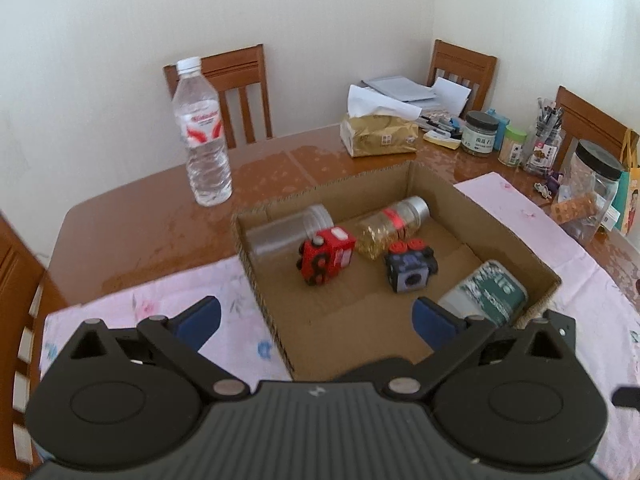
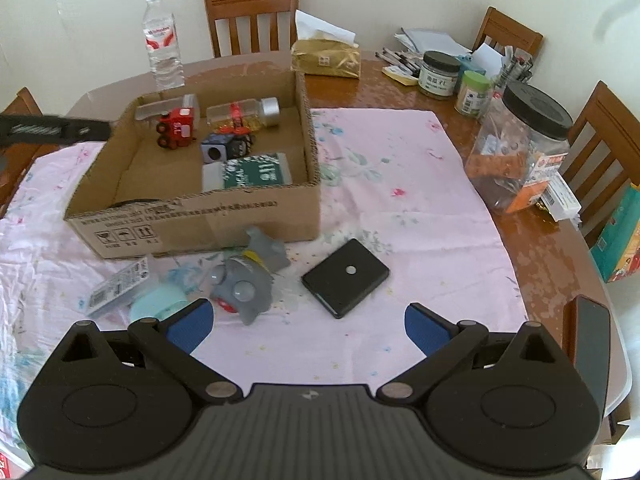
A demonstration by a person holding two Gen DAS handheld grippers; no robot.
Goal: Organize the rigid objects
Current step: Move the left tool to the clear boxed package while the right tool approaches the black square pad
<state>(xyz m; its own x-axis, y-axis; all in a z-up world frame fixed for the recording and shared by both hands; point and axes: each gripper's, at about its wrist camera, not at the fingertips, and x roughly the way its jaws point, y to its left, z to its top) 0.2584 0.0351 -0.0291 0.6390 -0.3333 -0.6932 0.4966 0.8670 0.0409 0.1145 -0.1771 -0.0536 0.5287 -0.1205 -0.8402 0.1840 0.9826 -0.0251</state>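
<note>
An open cardboard box (image 1: 472,208) (image 2: 192,222) sits on a pink floral cloth. Inside lie a red toy cube (image 1: 328,256) (image 2: 176,122), a dark blue cube (image 1: 412,270) (image 2: 224,148), a clear jar (image 1: 288,232), a gold-filled bottle (image 1: 394,226) (image 2: 244,116) and a green-labelled packet (image 1: 490,294) (image 2: 250,174). In front of the box lie a grey toy figure (image 2: 248,280), a black square case (image 2: 346,276), a mint round object (image 2: 158,304) and a clear packet (image 2: 116,286). My left gripper (image 1: 316,320) is open and empty over the box's near edge. My right gripper (image 2: 306,322) is open and empty, just short of the black case.
A water bottle (image 1: 202,132) (image 2: 162,46) stands behind the box. A tissue box (image 1: 378,132) (image 2: 326,56), jars (image 2: 438,74), a big clear canister (image 2: 520,148) (image 1: 592,188), pens and papers crowd the table's far right. Wooden chairs (image 2: 252,14) surround the table. A phone (image 2: 592,344) lies at right.
</note>
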